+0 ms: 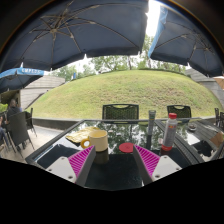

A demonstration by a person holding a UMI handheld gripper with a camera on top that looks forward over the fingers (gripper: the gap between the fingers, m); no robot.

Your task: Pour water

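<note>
We're outdoors at a glass table (60,148) under two big umbrellas (80,30), grassy bank behind, chairs (120,111) on the far side. The gripper (114,160) hangs low over the near edge, its two pink pads (80,160) spread wide w/ nothing between them, so we're holding nothing atm.

Task things, as far as we can make out: a pale mug (97,139) sits just ahead of the left finger, near its tip but apart from it. Off to the right, beyond the right finger, stands a bottle w/ a red cap (170,132), and a taller grey bottle or flask (151,127) is beside it. A small red thing (126,147) lies between the fingers' tips, further out; we can't tell what it is.

Which vessel holds the water we can't say (probably one of the two bottles, w/ the mug as the receiver, but that's our guess).

Handling, our judgement: the red-capped bottle looks like thin plastic, so light if part empty, prob. squashy, and smooth enough to slip. We'd take it round the mid body, below the shoulder, w/ both pads square on opposite sides, squeezing only enough to stop it sliding. The cap looks on, so it'd need to come off first. The mug should be stiff and stable; leave it standing. Glass tabletop means set things down gently.
</note>
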